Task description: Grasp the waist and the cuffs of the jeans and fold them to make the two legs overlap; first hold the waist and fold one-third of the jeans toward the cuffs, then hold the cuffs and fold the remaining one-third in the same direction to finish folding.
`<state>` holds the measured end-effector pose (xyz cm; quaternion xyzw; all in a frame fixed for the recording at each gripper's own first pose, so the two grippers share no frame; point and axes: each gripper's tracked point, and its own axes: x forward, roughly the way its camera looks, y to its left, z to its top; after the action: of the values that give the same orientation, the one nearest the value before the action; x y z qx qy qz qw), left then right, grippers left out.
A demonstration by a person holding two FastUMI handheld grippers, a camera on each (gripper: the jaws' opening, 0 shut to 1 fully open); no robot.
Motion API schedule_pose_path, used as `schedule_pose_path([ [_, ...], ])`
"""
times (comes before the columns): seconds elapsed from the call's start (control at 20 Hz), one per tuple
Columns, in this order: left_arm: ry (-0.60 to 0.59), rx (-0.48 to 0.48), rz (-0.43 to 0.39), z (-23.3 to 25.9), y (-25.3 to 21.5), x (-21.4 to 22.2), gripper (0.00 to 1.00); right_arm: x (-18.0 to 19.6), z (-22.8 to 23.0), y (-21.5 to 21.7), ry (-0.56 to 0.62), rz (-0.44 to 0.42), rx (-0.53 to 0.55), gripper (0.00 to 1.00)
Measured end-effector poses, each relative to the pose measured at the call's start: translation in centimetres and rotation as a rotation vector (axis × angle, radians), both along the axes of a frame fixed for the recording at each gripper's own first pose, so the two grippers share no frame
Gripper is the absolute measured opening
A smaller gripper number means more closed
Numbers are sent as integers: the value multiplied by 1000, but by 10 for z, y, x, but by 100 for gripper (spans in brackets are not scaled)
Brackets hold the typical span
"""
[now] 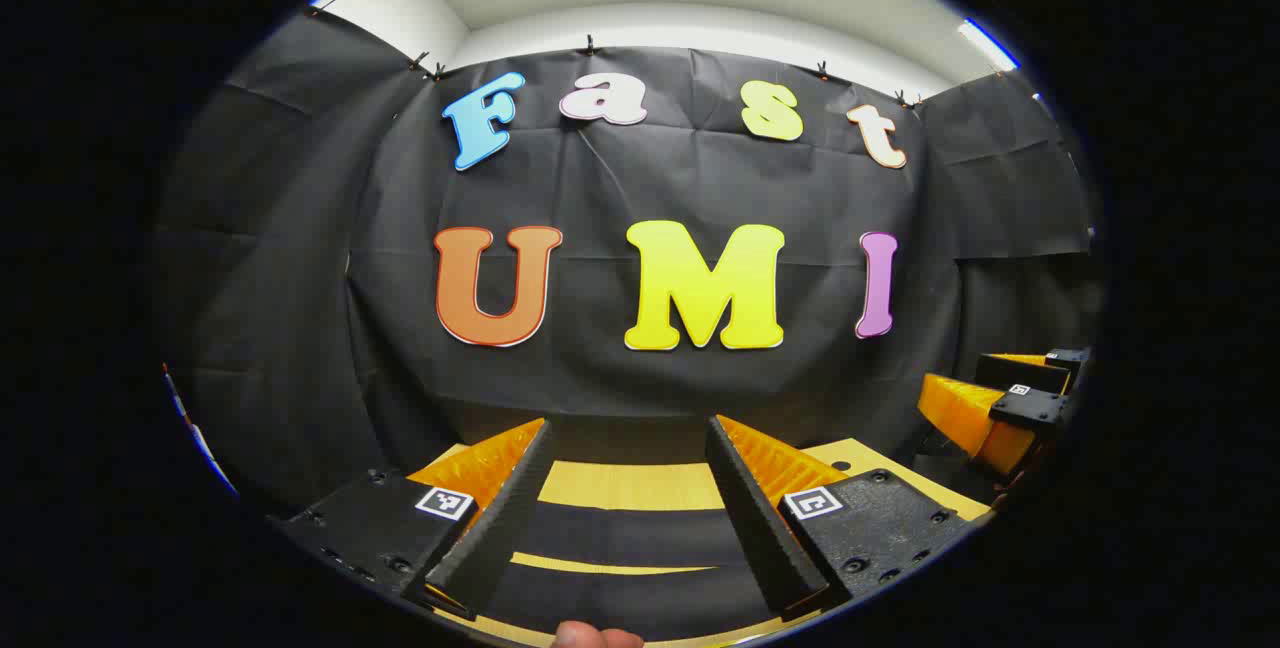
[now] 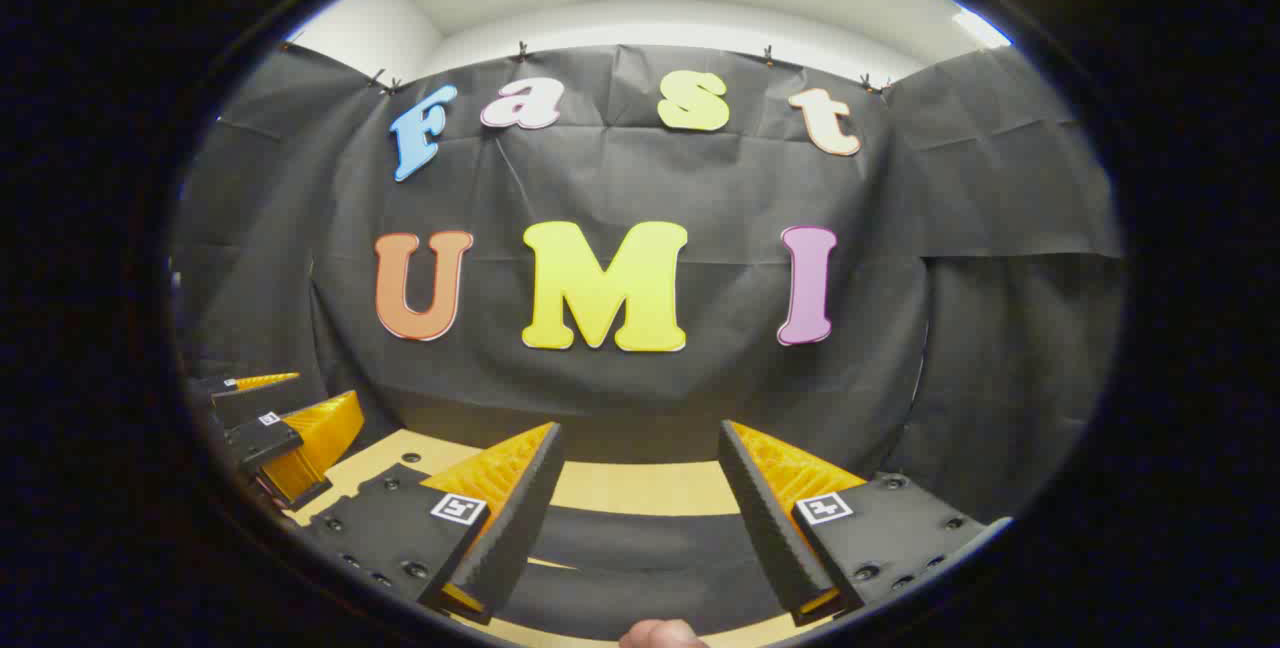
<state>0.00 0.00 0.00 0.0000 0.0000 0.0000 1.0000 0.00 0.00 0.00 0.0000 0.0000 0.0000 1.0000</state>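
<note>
- In the left gripper view, the left gripper (image 1: 628,448) sits at the bottom centre of the frame with its two fingers spread wide apart and nothing between them.
- Between and below those fingers lies a dark garment (image 1: 620,548), presumably the jeans, across the lower centre of the frame; it is too dark to make out waist or cuffs.
- The garment rests on a yellowish wooden table (image 1: 640,485), which shows as a band beyond the cloth and as a thin strip in a gap in it.
- The right gripper (image 1: 1010,398) appears at the right edge of the same view, above the table; I cannot tell its opening from here.
- In the right gripper view, the right gripper (image 2: 640,443) sits at the bottom centre, fingers spread wide, gripping nothing.
- The dark garment (image 2: 640,558) lies under and between these fingers, on the table (image 2: 650,488).
- The left gripper (image 2: 290,423) shows at the lower left of that view.
- A fingertip (image 1: 597,637) peeks in at the bottom edge of the left gripper view, and another (image 2: 660,635) in the right gripper view.
</note>
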Motion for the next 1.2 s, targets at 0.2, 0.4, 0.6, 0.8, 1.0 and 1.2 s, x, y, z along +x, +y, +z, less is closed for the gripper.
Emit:
schedule_pose_path([
  [0.2,-4,5,21,1,11,8,97,8,1,-1,-1,3,2,96],
  [0.4,1,-4,35,2,12,12,97,15,3,-8,-2,-3,9,96],
  [0.6,15,-2,43,0,10,15,97,20,3,-14,-1,7,-1,96],
  [0.8,10,6,52,2,13,15,97,23,1,-21,4,6,17,96],
  [1.0,33,-5,68,-5,17,16,97,23,-2,-33,13,-3,12,96],
  [1.2,53,-5,92,-16,33,23,97,27,-14,-53,47,-7,23,96],
])
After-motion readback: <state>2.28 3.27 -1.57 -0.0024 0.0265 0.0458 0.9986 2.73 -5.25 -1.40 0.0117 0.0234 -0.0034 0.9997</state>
